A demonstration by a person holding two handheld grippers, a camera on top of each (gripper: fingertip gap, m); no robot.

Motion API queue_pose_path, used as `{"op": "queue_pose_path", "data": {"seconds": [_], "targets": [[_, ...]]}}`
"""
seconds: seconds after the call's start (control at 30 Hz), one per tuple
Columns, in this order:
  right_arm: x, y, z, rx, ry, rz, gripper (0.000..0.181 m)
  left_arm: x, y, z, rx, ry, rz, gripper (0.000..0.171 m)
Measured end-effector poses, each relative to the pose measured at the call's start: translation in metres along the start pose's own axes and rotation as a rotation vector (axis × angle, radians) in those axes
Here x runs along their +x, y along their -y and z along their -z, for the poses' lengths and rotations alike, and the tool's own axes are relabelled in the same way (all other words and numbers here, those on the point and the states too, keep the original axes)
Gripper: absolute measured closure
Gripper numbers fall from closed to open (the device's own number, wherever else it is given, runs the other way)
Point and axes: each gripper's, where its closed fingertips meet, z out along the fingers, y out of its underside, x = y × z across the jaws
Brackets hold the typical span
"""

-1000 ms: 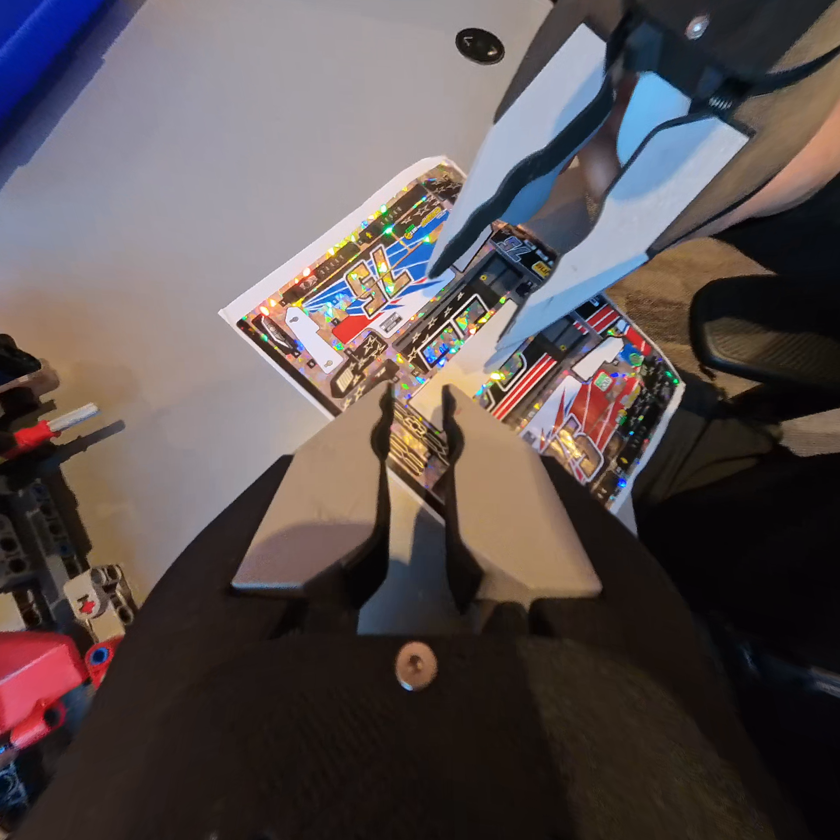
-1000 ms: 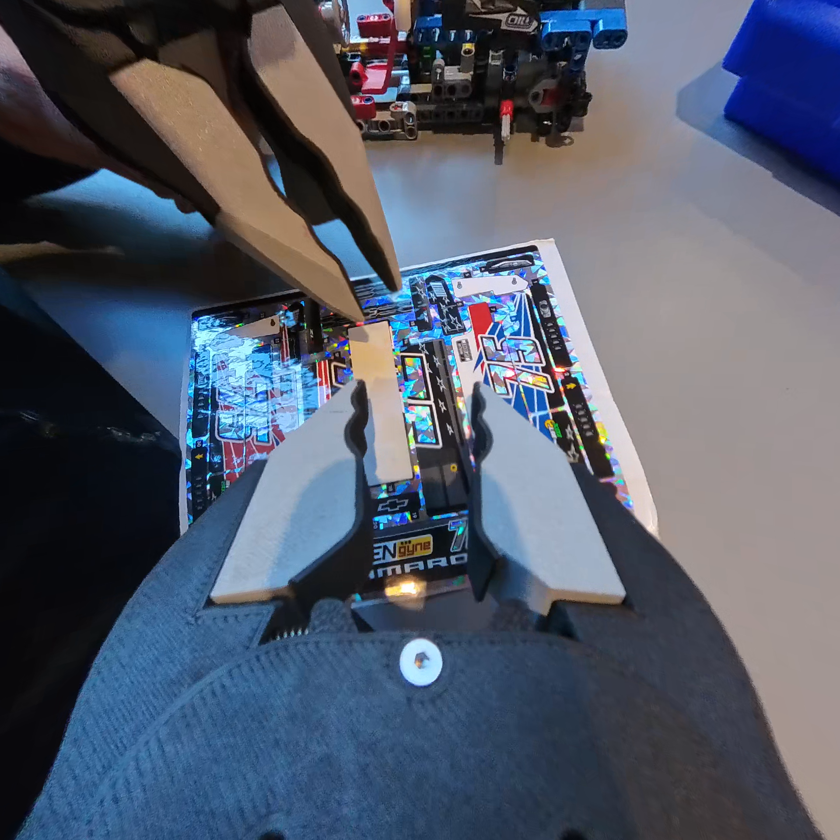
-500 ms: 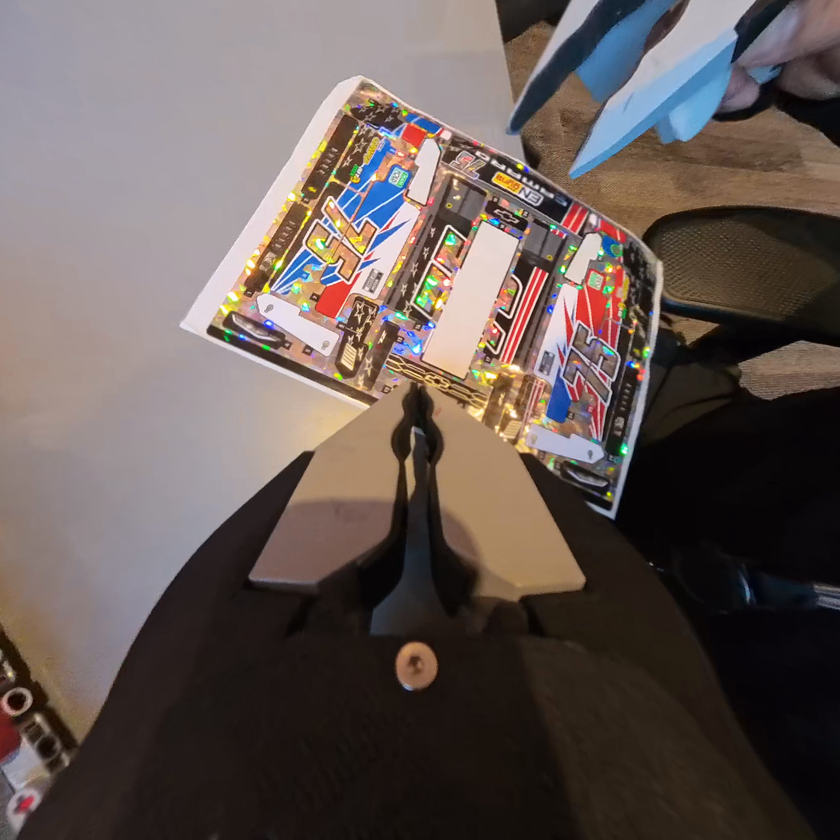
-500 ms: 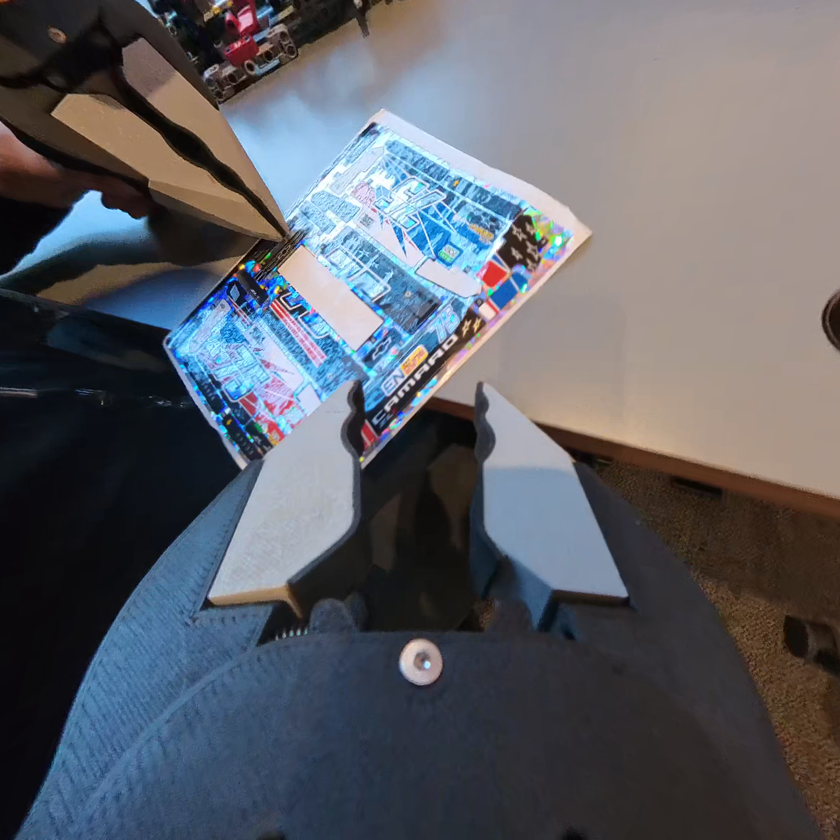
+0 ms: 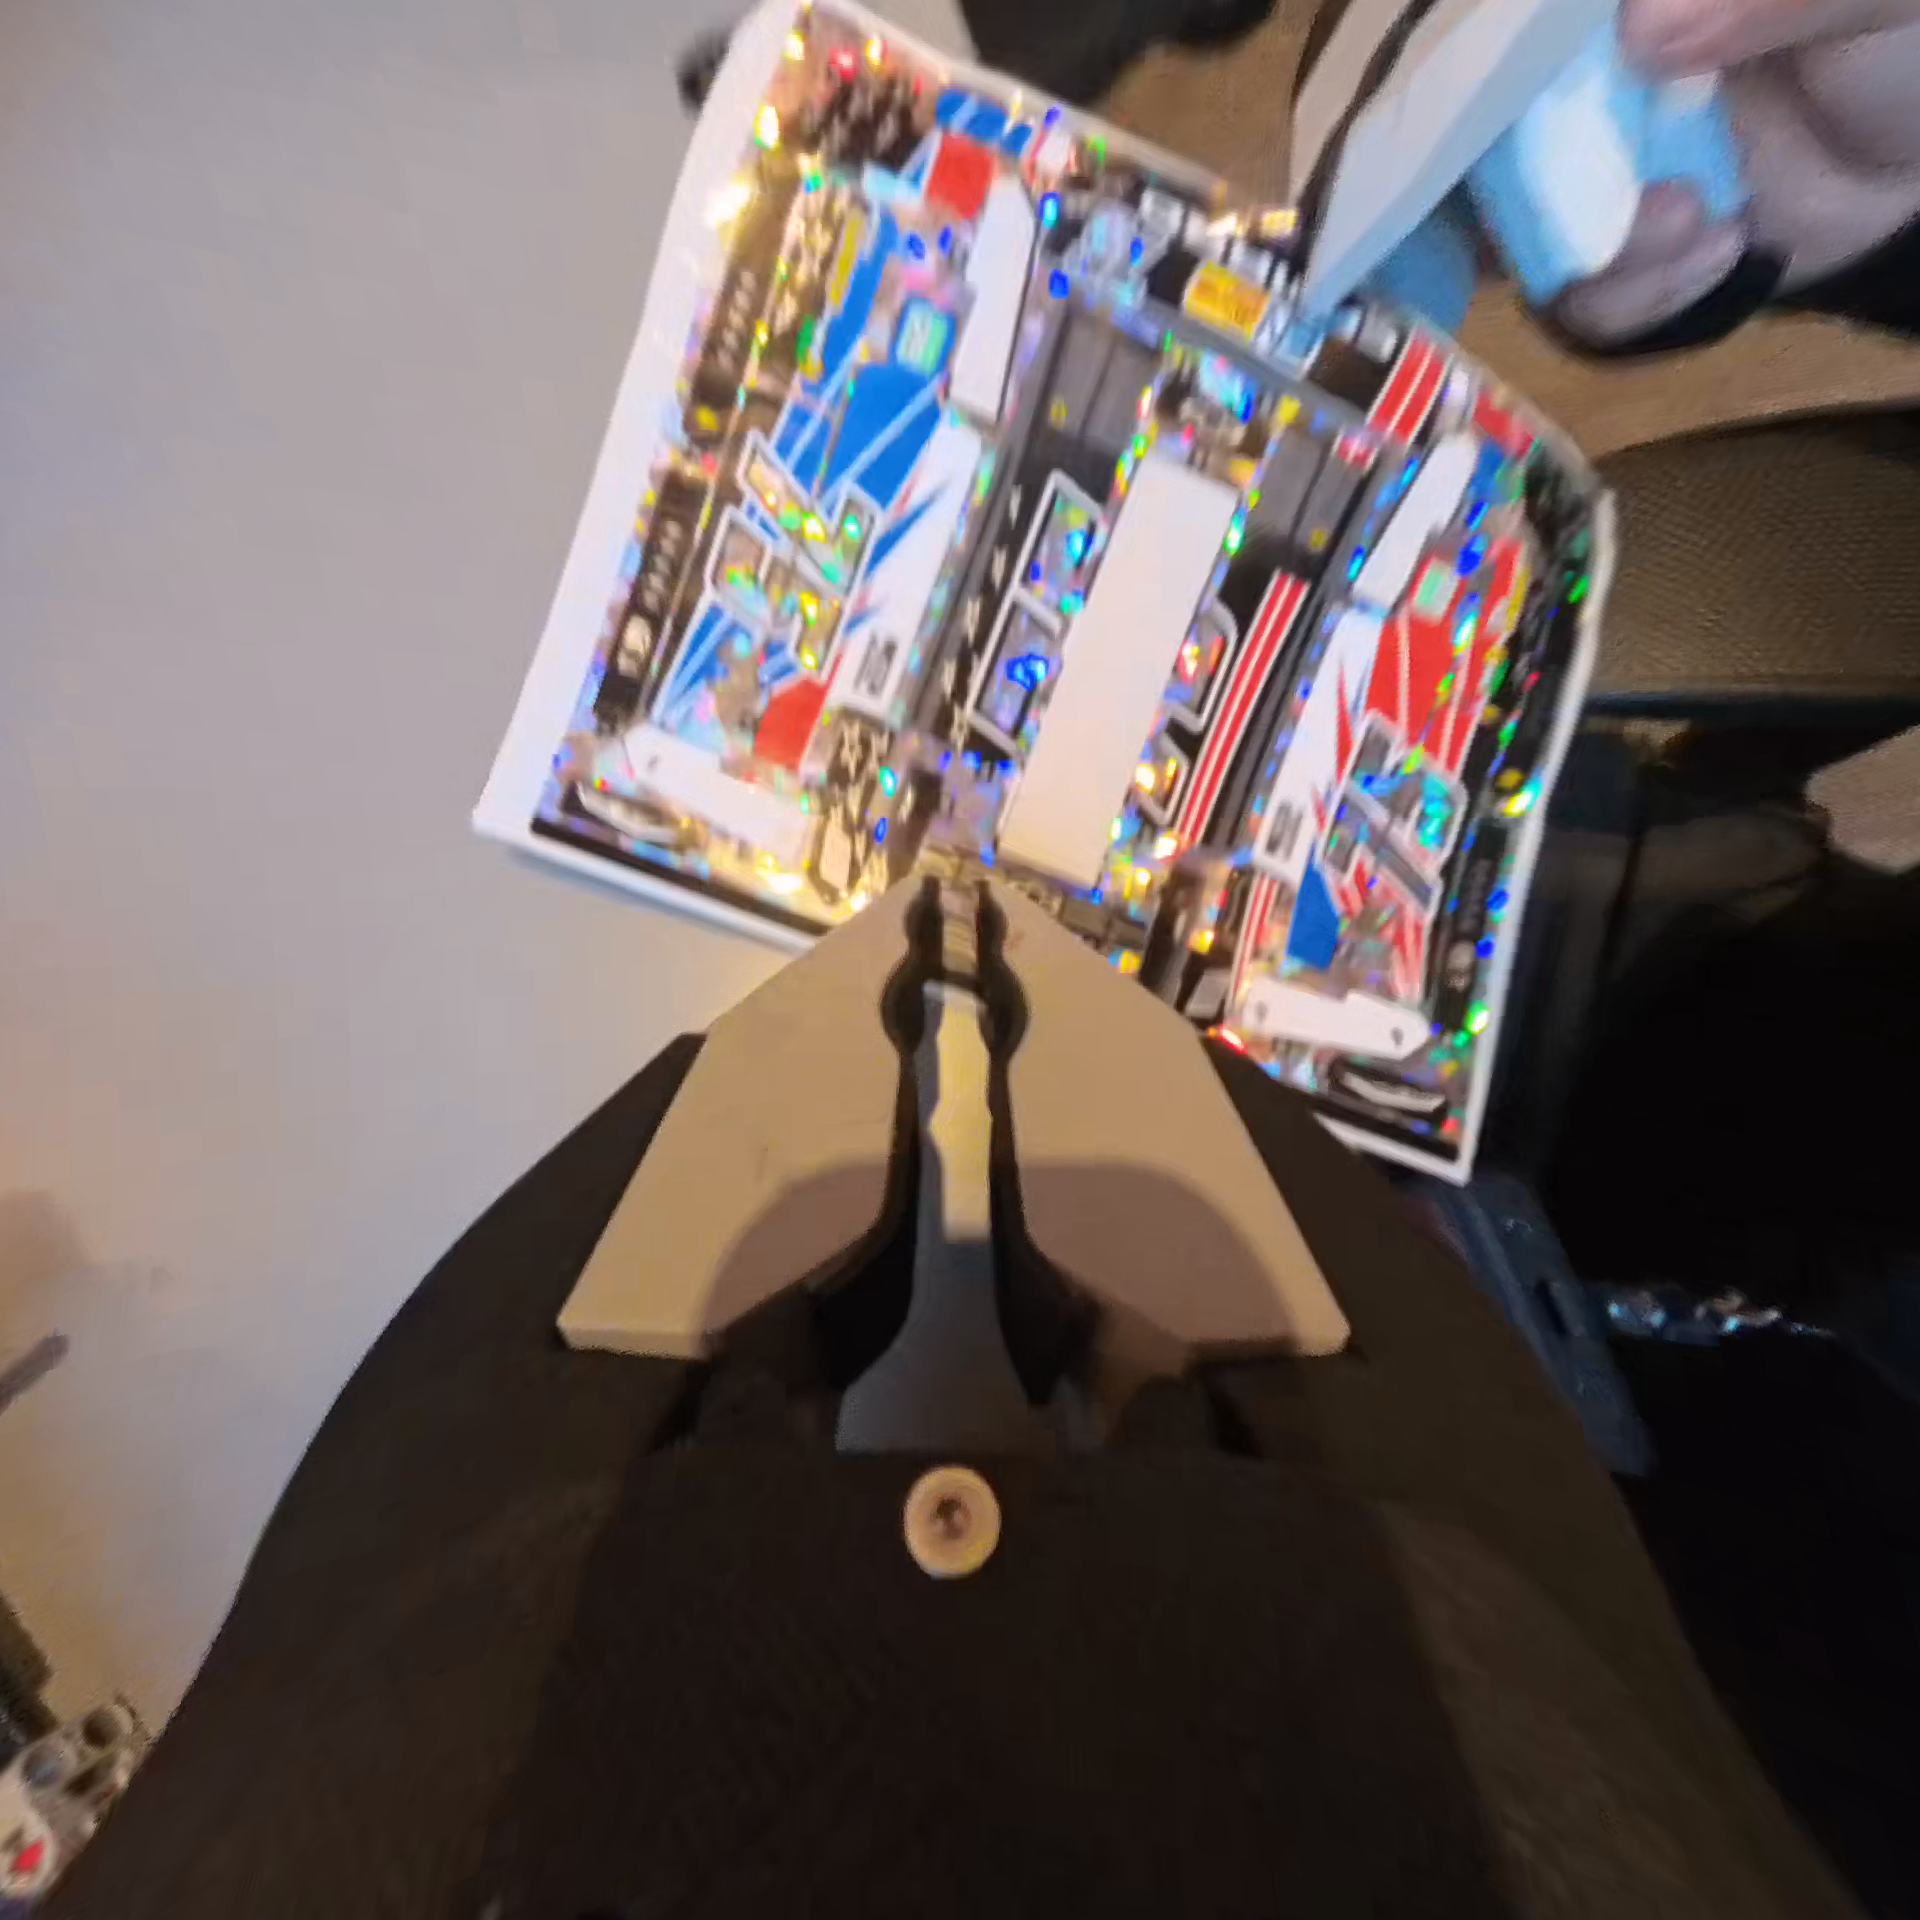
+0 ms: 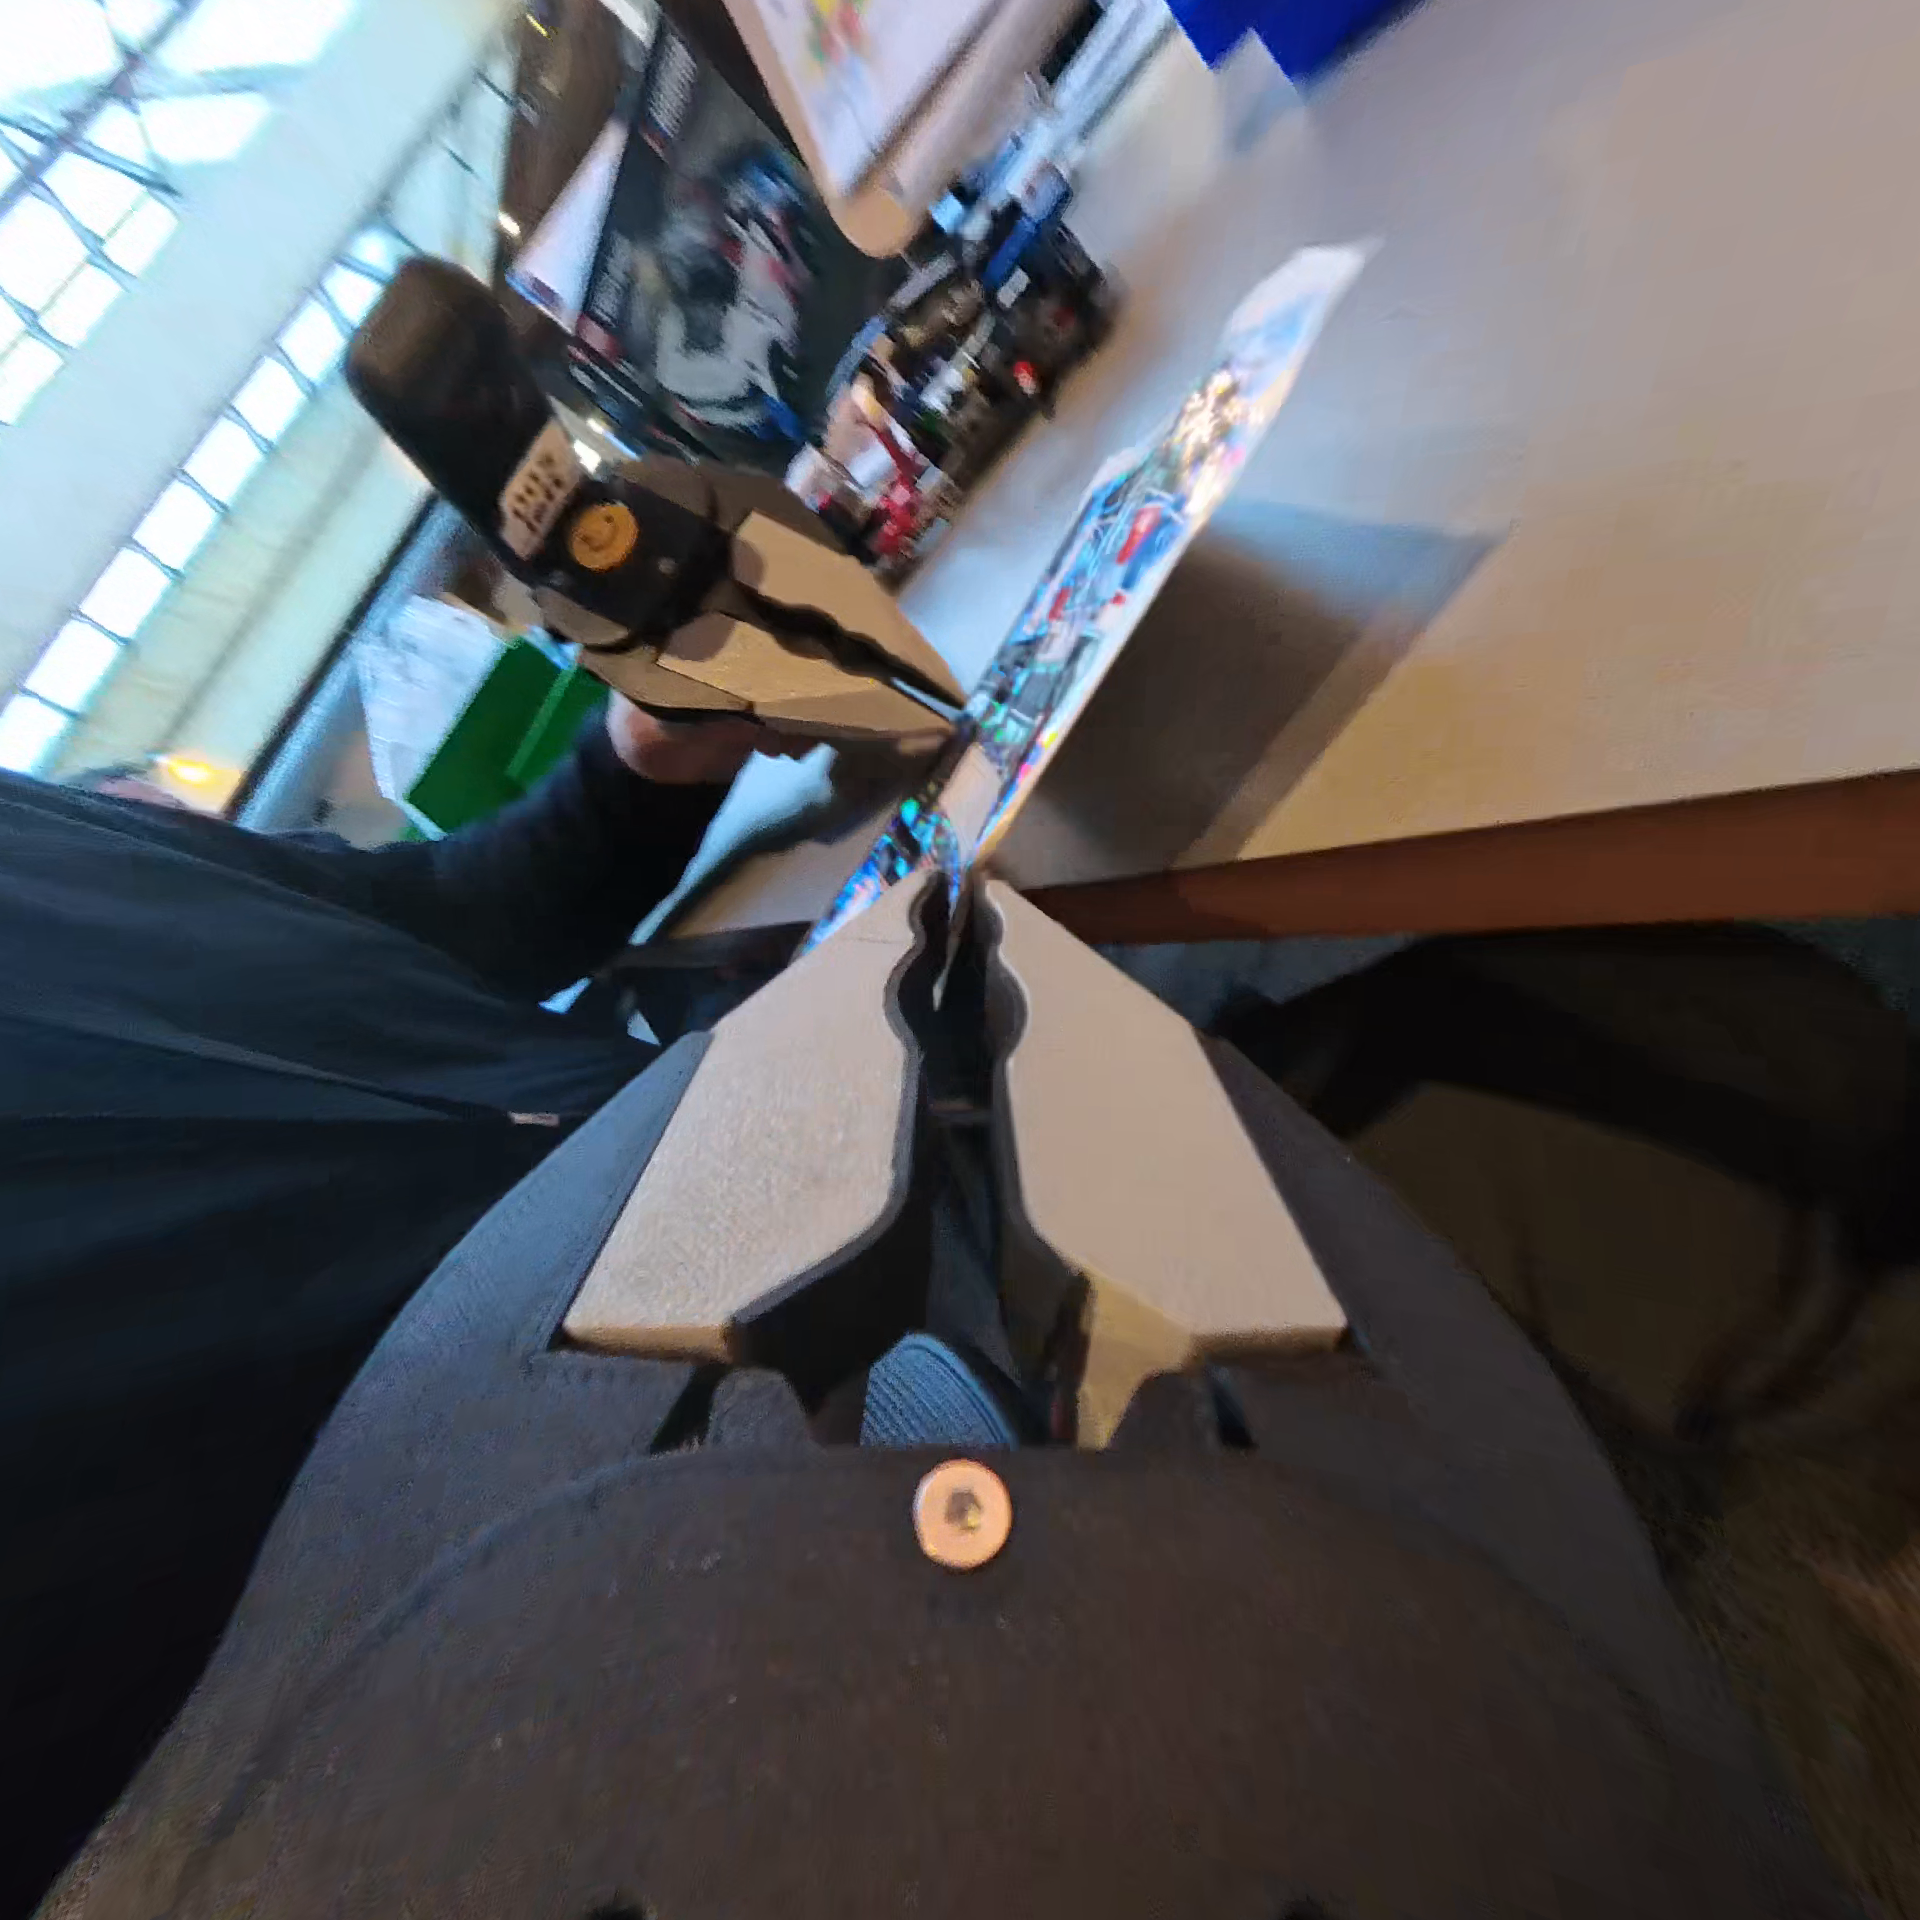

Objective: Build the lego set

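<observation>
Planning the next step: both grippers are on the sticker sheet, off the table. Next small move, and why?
Probably hold the left gripper steady and re-aim the right gripper at one sticker's corner. Both pinch opposite edges of the sticker sheet, which hangs above the table. The views are blurred, and one white slot is already bare, so peeling seems underway.

Sticker sheet [image 5: 1049,582] above table [image 5: 260,520] edge

Motion-blurred, wide-angle warped; window [image 6: 125,343] daylight, perhaps overexposed; dim foregrounds.
</observation>
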Motion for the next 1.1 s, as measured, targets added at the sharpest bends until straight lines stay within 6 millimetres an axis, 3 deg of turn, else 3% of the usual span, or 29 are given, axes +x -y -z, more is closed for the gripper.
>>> {"op": "queue_pose_path", "data": {"seconds": [0.1, 0.13, 0.17, 0.23, 0.33, 0.43, 0.63, 0.7, 0.77, 0.87, 0.97, 1.1], "targets": [[-0.004, -0.007, 0.002, 0.006, 0.013, 0.008, 0.181, 0.023, 0.045, 0.014, 0.209, -0.044, -0.032, 0.171], [-0.002, -0.010, 0.002, 0.010, 0.013, 0.001, 0.181, 0.029, 0.050, 0.011, 0.207, -0.063, -0.041, 0.171], [-0.001, -0.012, 0.002, 0.022, 0.018, -0.012, 0.181, 0.030, 0.046, 0.003, 0.145, -0.060, -0.041, 0.170], [-0.002, -0.014, 0.000, 0.050, 0.046, -0.042, 0.181, 0.025, 0.032, -0.015, 0.014, -0.021, -0.067, 0.149], [0.001, -0.014, 0.002, 0.078, 0.055, -0.069, 0.181, 0.015, 0.030, -0.024, 0.007, 0.043, -0.112, 0.162], [0.003, -0.011, 0.005, 0.091, 0.052, -0.069, 0.181, 0.009, 0.029, -0.021, -0.004, 0.007, -0.047, 0.156], [-0.001, -0.010, 0.002, 0.085, 0.117, -0.075, 0.181, -0.020, 0.039, -0.011, 0.001, -0.173, 0.181, 0.114], [-0.003, -0.009, 0.002, 0.089, 0.131, -0.064, 0.181, -0.025, 0.041, -0.013, -0.017, -0.264, 0.281, 0.092], [-0.005, -0.008, 0.004, 0.095, 0.132, -0.054, 0.181, -0.008, 0.047, -0.011, -0.028, -0.469, 0.380, 0.109], [-0.005, -0.008, 0.005, 0.100, 0.133, -0.054, 0.181, 0.020, 0.057, -0.002, -0.018, -0.721, 0.431, 0.168], [-0.005, -0.009, 0.007, 0.095, 0.145, -0.053, 0.181, 0.023, 0.053, -0.007, -0.052, -0.714, 0.390, 0.171], [-0.018, -0.013, 0.006, 0.009, 0.184, 0.036, 0.181, 0.024, 0.064, 0.001, -0.080, -0.787, 0.336, 0.171]]}}
